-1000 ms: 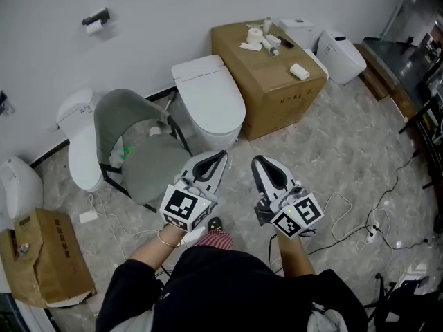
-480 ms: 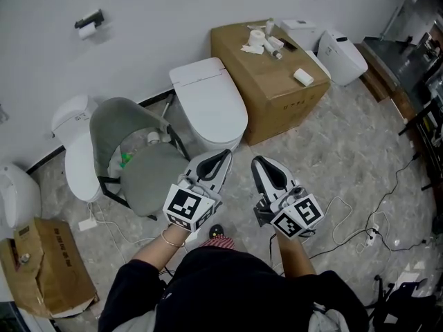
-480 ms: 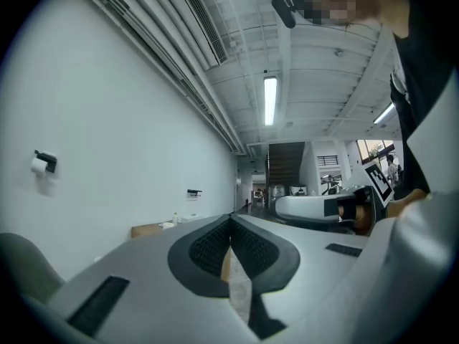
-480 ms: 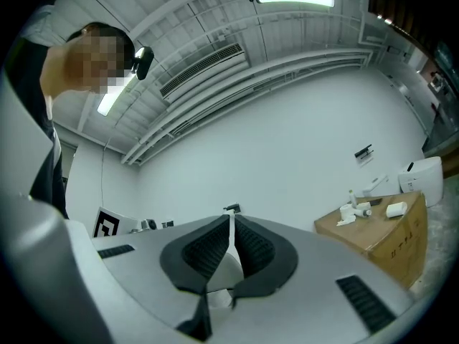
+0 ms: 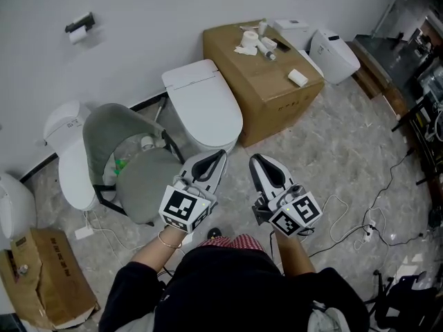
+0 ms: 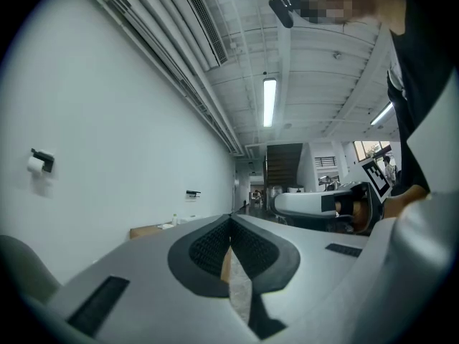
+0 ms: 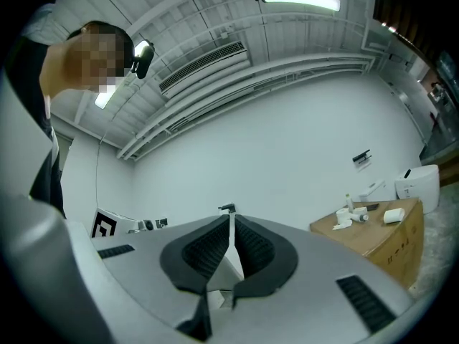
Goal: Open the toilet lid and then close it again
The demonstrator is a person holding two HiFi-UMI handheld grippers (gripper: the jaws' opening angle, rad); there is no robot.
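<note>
Against the wall, just left of the big brown cardboard box (image 5: 277, 95), stands the white ceramic toilet (image 5: 181, 78). Its smooth oval lid (image 5: 206, 113) lies flat down, closed. A grey round-backed chair (image 5: 135, 168) stands close at its left (touching or not, I cannot tell). The left gripper (image 5: 221, 153) and the right gripper (image 5: 255, 158) hang in front of the toilet, apart from it, each with jaws pressed together and nothing between them. Compared with one second ago, the toilet sits a little more to the left in the head view, while the grippers keep their place.
</note>
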